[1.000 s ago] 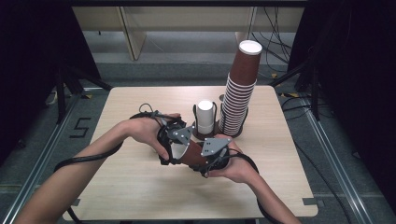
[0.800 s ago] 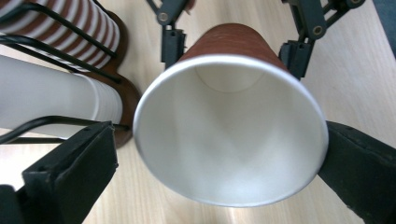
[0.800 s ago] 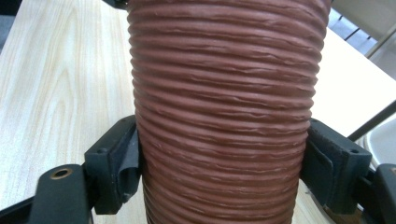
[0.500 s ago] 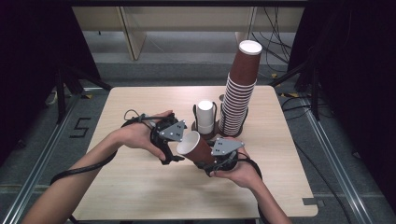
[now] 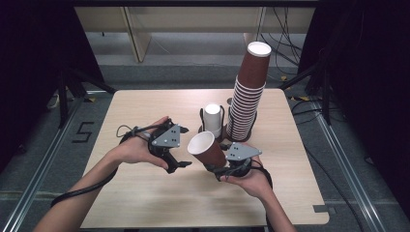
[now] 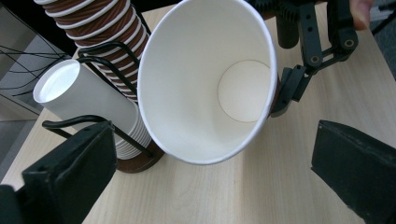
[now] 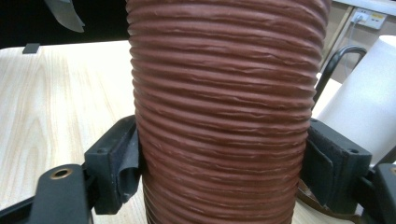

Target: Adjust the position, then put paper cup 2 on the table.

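Gripping brown cup (image 5: 209, 149) in right tool (image 5: 220, 170)

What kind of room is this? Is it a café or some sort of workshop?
It looks more like a lab or recording room than a café. A lone wooden table stands on bare grey floor with loose cables behind it, and a person works with handheld tongs, the right tongs gripping a brown paper cup.

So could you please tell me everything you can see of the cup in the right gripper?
The cup is a brown ribbed paper cup with a white, empty inside and a rolled rim. It is held above the table, tilted, its mouth up and toward the left gripper. The right gripper clamps its lower wall on both sides. Nothing else touches it.
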`<state>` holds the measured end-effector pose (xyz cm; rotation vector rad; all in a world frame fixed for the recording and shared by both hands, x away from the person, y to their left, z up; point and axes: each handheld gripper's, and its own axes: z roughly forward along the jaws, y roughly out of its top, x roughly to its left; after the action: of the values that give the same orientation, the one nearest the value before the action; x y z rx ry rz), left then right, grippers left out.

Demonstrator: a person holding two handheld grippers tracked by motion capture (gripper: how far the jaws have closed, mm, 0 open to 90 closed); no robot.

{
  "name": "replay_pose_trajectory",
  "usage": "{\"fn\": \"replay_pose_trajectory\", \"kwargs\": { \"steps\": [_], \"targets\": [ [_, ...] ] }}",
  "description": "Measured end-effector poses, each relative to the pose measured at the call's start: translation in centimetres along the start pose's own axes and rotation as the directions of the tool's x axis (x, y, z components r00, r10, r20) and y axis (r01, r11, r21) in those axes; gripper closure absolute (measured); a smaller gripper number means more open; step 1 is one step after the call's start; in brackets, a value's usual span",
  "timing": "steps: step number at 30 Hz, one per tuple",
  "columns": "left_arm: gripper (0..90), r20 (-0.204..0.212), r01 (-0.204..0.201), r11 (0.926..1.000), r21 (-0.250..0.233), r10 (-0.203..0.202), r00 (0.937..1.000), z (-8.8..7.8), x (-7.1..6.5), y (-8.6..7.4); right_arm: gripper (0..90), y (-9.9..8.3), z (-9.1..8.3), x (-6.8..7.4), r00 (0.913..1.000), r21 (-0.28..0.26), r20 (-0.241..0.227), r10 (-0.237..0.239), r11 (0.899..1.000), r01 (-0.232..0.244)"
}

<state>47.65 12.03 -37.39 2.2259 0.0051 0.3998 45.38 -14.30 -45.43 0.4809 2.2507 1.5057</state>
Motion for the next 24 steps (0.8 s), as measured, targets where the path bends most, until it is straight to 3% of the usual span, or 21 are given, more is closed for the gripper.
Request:
{"fn": "replay_pose_trajectory", "kwargs": {
  "steps": [8,10,12,13,17,20,23,24],
  "targets": [
    [0.0,-0.026,0.065,0.9955,-0.069,-0.067,0.9974,0.2,-0.1,-1.0,21.9,-0.4,-0.3,-0.1,0.999,-0.025,0.019,0.04,0.999,-0.04],
    [0.0,-0.032,0.074,0.9949,-0.069,-0.076,0.9965,0.3,-0.1,-1.1,21.9,-0.4,-0.4,-0.2,0.9994,-0.027,0.027,0.021,0.999,-0.021],
    [0.0,-0.04,0.085,0.9934,-0.078,-0.088,0.9953,0.4,0.0,-1.3,22.0,-0.3,-0.5,-0.2,0.9991,-0.024,0.013,0.041,0.999,-0.041],
    [0.0,-0.044,0.087,0.993,-0.08,-0.09,0.9949,0.4,0.0,-1.4,21.9,-0.3,-0.5,-0.3,0.9991,-0.035,0.036,0.024,0.999,-0.022],
    [0.0,-0.062,0.133,0.9831,-0.126,-0.142,0.988,0.4,0.1,-1.7,21.9,-0.2,-0.6,-0.3,0.9976,-0.047,0.043,0.054,0.998,-0.052],
    [0.0,-0.062,0.157,0.9758,-0.152,-0.168,0.9838,0.4,0.0,-1.8,21.9,0.0,-0.7,-0.4,0.997,-0.072,0.063,0.045,0.997,-0.04],
    [0.0,-0.055,0.158,0.9744,-0.16,-0.168,0.9842,0.3,0.0,-1.8,21.9,0.1,-0.8,-0.5,0.9964,-0.08,0.068,0.05,0.996,-0.044],
    [0.0,-0.059,0.156,0.9744,-0.162,-0.167,0.9841,0.4,0.0,-1.7,21.9,0.2,-0.8,-0.7,0.997,-0.089,0.074,0.025,0.996,-0.019]
  ]
}}
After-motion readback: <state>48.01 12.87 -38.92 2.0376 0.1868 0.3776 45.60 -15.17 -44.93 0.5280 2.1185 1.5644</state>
